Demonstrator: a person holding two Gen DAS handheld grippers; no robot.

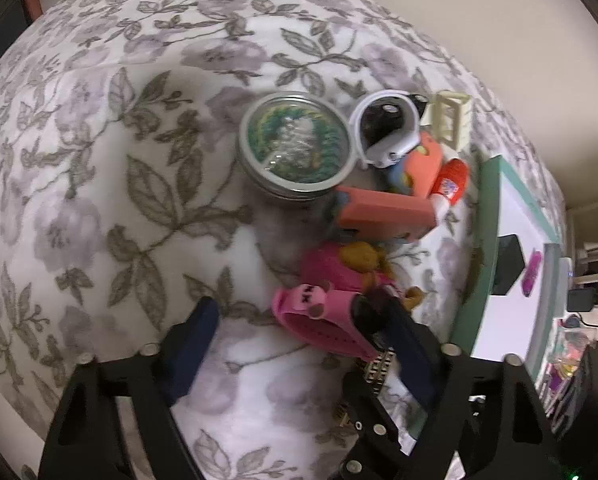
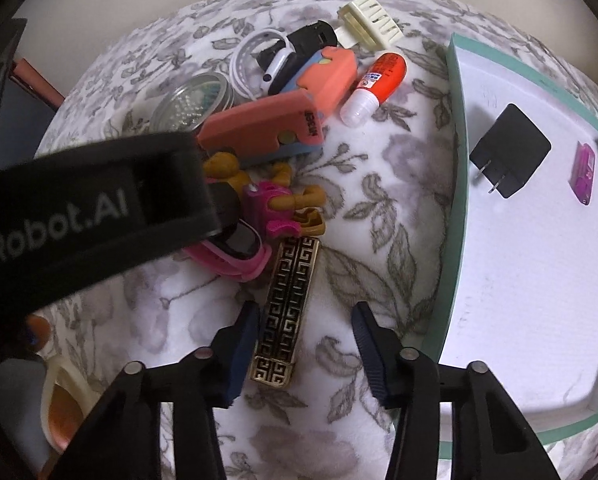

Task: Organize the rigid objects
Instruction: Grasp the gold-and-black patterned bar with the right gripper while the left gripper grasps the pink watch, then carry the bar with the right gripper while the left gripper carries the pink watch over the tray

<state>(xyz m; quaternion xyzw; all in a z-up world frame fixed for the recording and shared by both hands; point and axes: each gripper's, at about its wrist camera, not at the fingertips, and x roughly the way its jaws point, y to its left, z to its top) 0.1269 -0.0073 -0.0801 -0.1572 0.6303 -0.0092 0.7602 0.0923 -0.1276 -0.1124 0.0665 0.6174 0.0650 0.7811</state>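
Observation:
A heap of small things lies on a floral cover (image 1: pixel 99 200). My left gripper (image 1: pixel 295 308) stands open around a pink watch (image 1: pixel 323 320). Its right finger (image 1: pixel 403 340) lies against the strap and its left finger is apart. My right gripper (image 2: pixel 306 308) is open over a black-and-gold patterned bar (image 2: pixel 287 308). The left finger (image 2: pixel 241 344) is beside the bar's edge and the right finger is well clear. A pink and brown toy figure (image 2: pixel 275 200) lies just beyond the watch (image 2: pixel 239 256).
Further back lie a round tin (image 1: pixel 295 144), a coral case (image 1: pixel 383 212), a white band (image 1: pixel 383 128), an orange glue stick (image 2: pixel 375 84) and a cream comb piece (image 2: pixel 371 20). To the right, a teal-rimmed white tray (image 2: pixel 455 200) holds a black plug (image 2: pixel 507 152) and a magenta stick (image 2: pixel 585 172).

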